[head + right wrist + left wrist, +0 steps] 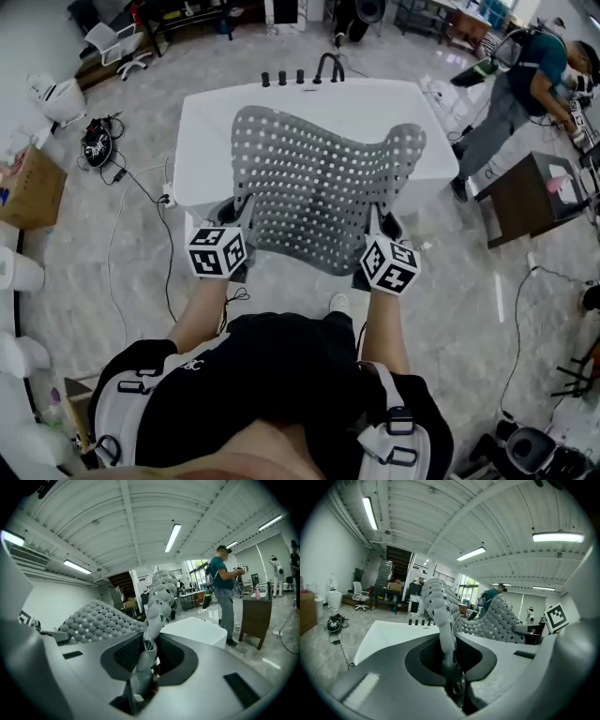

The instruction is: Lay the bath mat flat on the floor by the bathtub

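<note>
**Mat in the air over the tub, not yet on the floor**

The white bathtub (202,122) sits straight ahead, and the grey holed bath mat (323,183) hangs spread above it, bowed in the middle. The far edge could drop into the tub or snag the taps (300,75) if lowered here. The strip of floor (131,281) before the tub looks narrow, so the mat may land creased or on the shoe (339,302). The left gripper (242,211) and right gripper (384,225) each pinch only a thin near corner, fingers narrow on it. A slip at either would likely fold the mat.
</note>
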The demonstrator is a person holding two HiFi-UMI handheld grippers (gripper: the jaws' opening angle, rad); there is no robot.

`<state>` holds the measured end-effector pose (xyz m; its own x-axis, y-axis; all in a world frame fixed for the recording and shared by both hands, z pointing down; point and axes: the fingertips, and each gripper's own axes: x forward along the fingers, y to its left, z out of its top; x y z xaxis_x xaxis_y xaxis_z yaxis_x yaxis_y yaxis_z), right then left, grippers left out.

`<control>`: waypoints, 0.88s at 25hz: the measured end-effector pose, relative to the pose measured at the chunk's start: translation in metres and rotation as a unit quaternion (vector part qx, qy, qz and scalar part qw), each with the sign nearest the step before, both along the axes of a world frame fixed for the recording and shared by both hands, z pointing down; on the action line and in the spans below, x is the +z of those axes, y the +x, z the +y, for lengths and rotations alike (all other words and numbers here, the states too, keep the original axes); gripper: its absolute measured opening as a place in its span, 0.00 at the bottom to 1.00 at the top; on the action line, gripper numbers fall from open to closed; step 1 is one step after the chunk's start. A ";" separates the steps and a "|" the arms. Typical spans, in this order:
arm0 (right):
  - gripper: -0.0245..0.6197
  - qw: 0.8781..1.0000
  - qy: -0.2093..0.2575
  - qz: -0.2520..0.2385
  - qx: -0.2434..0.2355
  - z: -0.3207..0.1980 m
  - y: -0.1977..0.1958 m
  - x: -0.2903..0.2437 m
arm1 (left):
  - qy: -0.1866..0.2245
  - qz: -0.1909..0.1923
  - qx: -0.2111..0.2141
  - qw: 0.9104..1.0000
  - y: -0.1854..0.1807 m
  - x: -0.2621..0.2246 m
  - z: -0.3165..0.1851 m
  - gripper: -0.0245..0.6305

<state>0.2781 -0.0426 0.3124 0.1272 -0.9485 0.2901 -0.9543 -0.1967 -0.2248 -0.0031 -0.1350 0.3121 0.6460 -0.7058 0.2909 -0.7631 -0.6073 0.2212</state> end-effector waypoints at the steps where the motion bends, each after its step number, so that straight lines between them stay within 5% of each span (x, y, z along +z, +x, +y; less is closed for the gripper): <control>1: 0.16 1.000 -0.005 0.000 -0.014 -0.009 0.004 0.002 | -0.007 0.002 -0.013 1.000 0.002 0.002 -0.003 0.10; 11: 0.17 0.992 -0.056 -0.012 -0.116 -0.076 0.028 0.035 | -0.061 0.000 -0.124 0.990 0.001 0.027 -0.024 0.10; 22: 0.17 0.974 -0.152 -0.037 -0.167 -0.092 0.026 0.110 | -0.149 -0.025 -0.167 0.974 -0.033 0.096 -0.023 0.10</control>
<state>0.3044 -0.1344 0.4226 -0.2044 -0.8026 0.5604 -0.9601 0.0527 -0.2747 -0.0359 -0.1580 0.4076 0.3743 -0.7542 0.5395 -0.9215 -0.2375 0.3074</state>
